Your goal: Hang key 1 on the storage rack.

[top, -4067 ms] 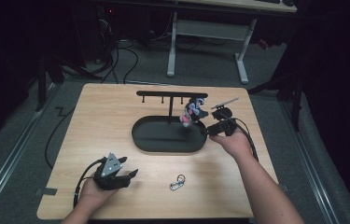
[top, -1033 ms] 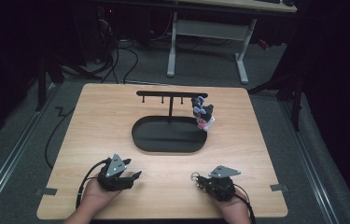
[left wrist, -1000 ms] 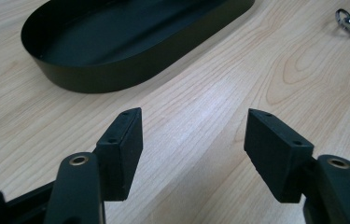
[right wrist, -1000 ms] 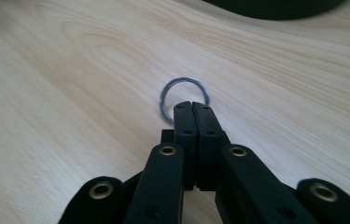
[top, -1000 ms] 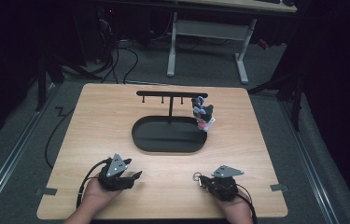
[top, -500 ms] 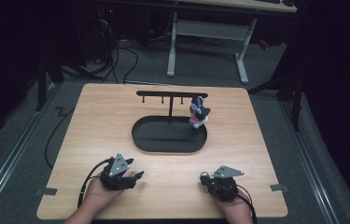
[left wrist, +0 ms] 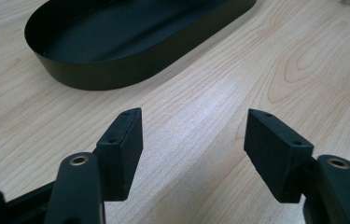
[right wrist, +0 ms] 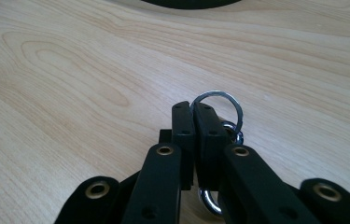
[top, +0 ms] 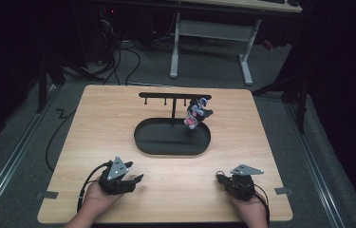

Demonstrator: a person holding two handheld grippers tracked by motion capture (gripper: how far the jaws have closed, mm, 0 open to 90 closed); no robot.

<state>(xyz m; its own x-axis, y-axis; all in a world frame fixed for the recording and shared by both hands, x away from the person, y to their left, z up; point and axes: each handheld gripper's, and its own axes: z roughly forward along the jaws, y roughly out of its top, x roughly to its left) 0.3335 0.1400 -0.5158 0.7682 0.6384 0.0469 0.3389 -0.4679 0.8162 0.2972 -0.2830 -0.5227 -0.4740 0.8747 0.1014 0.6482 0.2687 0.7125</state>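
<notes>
Right gripper view showed the right hand-held gripper (right wrist: 193, 122) clamped on a key ring (right wrist: 219, 109) near the table's (top: 261, 137) five o'clock corner; the thin wire could slip out when lifted toward the rack (top: 174, 96). The left hand-held gripper (left wrist: 193, 140) gaped wide, empty.

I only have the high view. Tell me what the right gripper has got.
Observer: The right gripper is shut on a key ring; the right gripper view shows the jaws pinching the metal loop just over the table.
Operator: Report the left one.
Observer: The left gripper is open, jaws wide apart with bare wood between them.
Operator: Say what it faces.
Observer: The black tray lies ahead of it, and the part of the tray in that view is empty.
</notes>
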